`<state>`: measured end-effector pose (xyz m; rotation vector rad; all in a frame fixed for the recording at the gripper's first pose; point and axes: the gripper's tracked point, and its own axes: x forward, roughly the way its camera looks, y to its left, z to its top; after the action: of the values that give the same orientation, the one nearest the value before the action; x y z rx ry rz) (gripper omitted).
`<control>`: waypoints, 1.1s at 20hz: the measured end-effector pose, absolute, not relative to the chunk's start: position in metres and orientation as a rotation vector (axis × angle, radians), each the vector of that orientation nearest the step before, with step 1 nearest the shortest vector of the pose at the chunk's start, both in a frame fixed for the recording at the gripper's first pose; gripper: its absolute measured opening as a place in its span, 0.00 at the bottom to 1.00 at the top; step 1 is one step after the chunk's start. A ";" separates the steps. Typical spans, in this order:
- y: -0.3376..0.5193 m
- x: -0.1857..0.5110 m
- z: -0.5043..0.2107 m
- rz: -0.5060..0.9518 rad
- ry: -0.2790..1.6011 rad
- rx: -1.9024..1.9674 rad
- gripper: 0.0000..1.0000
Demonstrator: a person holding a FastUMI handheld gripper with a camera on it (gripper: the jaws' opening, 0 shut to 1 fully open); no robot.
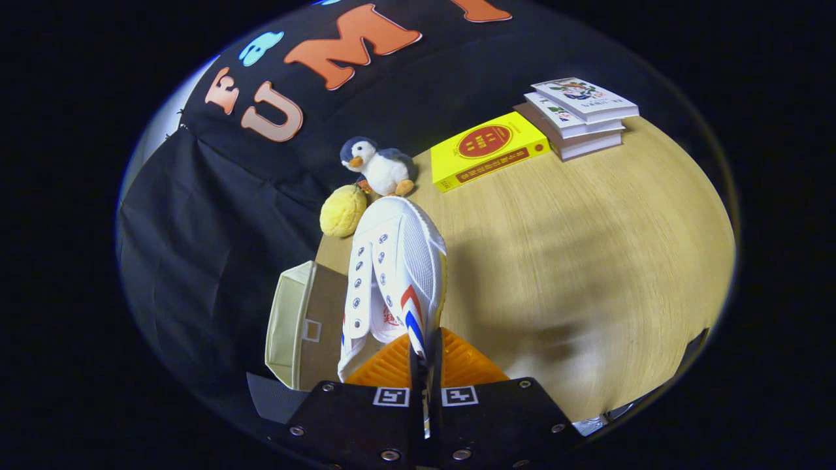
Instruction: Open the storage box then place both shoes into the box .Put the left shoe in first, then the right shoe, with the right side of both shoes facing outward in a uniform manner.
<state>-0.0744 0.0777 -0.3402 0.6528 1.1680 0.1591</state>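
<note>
The wooden table (pixel 588 261) carries everything here, and most of its surface beyond the fingers is bare. At its near left edge stands the storage box (pixel 290 326), a beige fabric one with the top open; its inside is visible beside the fingers, so I judge the opening step as done.

The white shoe (pixel 395 274) with red and blue stripes is lifted above the table, toe pointing away, and it hangs partly over the right wall of the box. I cannot tell if it is the left or the right shoe, and the second shoe is not seen.

The gripper (pixel 424 365) is closed on the shoe: both fingers pinch a thin part of the heel side wall between them.

Farther away lie a stack of books (pixel 581 117) and a yellow book (pixel 486 151). A penguin toy (pixel 382 168) and a yellow plush ball (pixel 343 210) sit just beyond the toe.

The risks, as I judge them: the grip is only on thin fabric, so the heavy toe may swing or the shoe may slip out. The box walls are soft, so the shoe can push the wall down or shift the box. The striped side may also end up facing the wrong way.
</note>
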 end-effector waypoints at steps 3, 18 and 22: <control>0.117 -0.064 -0.324 0.205 1.168 0.622 0.03; 0.315 -0.050 -0.298 0.398 1.255 0.533 0.04; 0.326 -0.054 -0.326 0.326 1.309 0.474 0.04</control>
<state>-0.0539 0.3263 -0.3256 0.4741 1.3088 0.3263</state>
